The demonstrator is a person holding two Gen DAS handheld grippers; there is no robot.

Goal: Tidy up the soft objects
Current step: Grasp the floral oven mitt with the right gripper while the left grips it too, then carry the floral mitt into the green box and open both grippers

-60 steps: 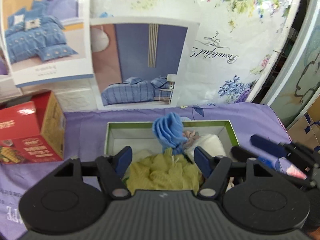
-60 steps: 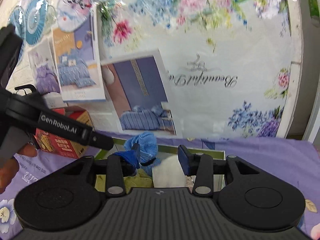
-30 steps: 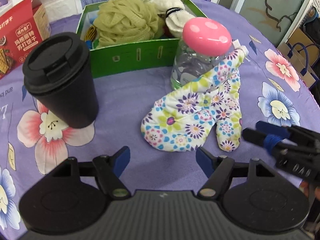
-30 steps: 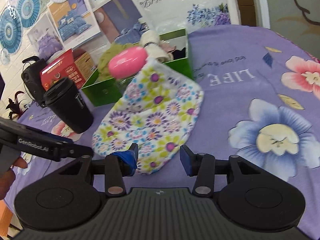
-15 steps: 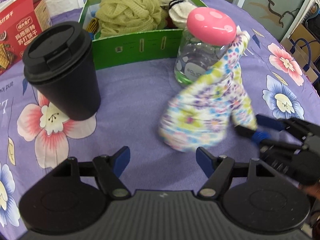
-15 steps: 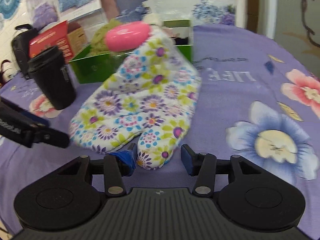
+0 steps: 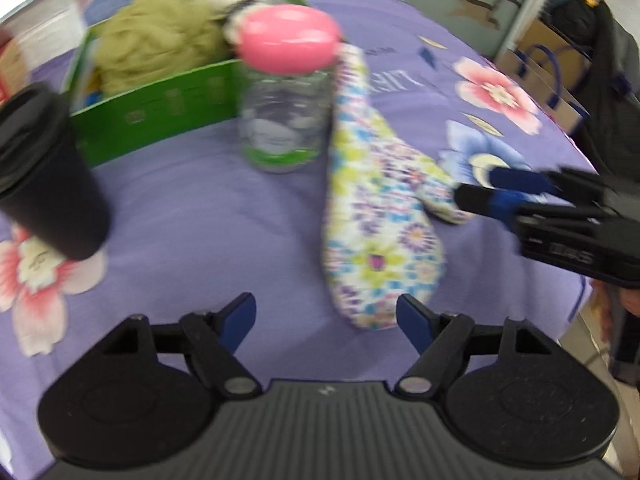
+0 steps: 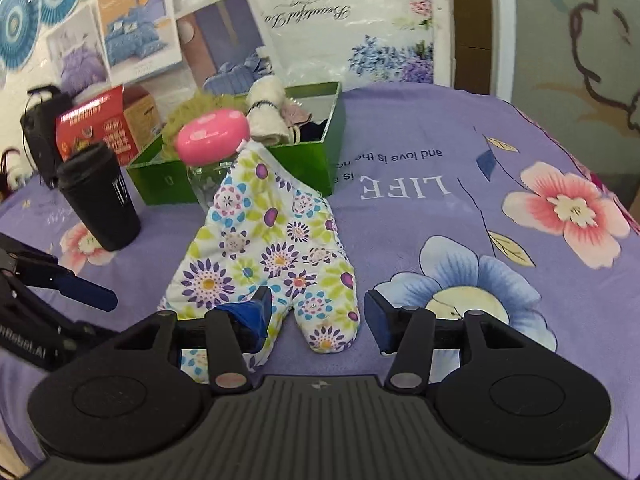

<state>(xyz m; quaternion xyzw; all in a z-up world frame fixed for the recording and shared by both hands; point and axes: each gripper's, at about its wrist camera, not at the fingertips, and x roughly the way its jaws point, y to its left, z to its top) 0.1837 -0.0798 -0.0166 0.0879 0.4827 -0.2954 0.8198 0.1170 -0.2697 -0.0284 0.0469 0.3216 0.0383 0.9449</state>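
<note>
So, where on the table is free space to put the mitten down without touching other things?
The widest bare cloth lies right of the floral mitten, around the word LIFE and the printed flowers. A smaller patch lies between the black cup and the mitten. It is crowded near the green box and pink-lidded jar, which the mitten leans on.

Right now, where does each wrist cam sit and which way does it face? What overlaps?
Left wrist: on the left tongs, low over the purple floral tablecloth, facing the green cardboard box; own open fingers show, right tongs enter at right.
Right wrist: on the right tongs, facing the same box and the wall posters; own fingers straddle the floral oven mitt thumb, left tongs at left.
Shared: mitt, pink-lidded clear jar, black lidded cup, box.
</note>
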